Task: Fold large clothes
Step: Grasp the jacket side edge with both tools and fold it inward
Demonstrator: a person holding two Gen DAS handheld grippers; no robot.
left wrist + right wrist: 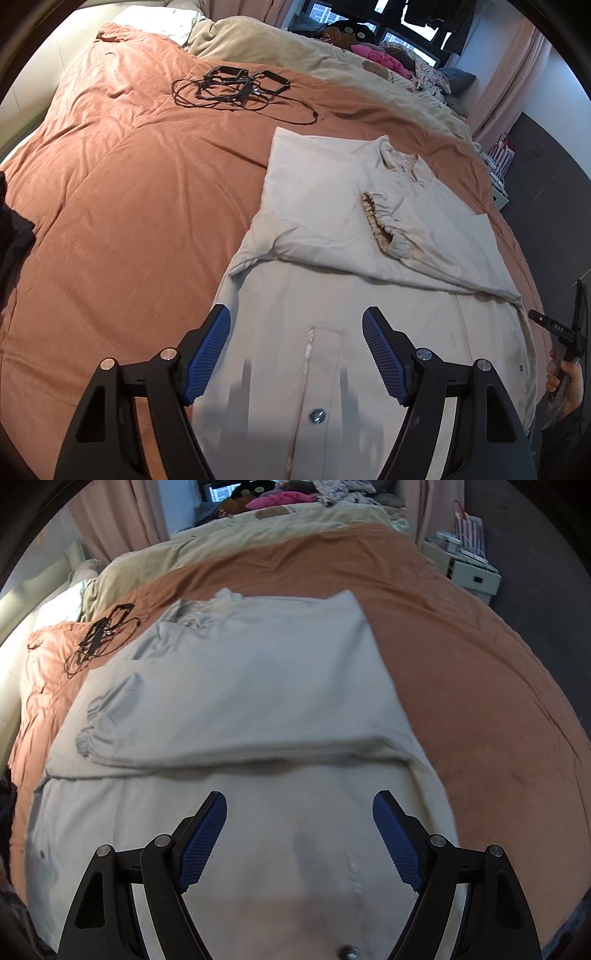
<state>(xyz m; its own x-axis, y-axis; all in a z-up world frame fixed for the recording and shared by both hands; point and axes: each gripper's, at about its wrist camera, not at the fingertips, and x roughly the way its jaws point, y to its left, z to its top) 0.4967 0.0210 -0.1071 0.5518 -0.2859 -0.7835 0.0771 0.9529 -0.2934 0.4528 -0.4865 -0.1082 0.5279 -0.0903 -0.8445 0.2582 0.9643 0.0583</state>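
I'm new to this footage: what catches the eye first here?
A pale jacket lies partly folded on the orange duvet, sleeves crossed over its chest. Both open grippers, left gripper and right gripper, hover over its lower half. Black cables sit further up the bed.

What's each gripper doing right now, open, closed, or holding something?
Left gripper: open, empty, above the pale jacket.
Right gripper: open, empty, above the same jacket.
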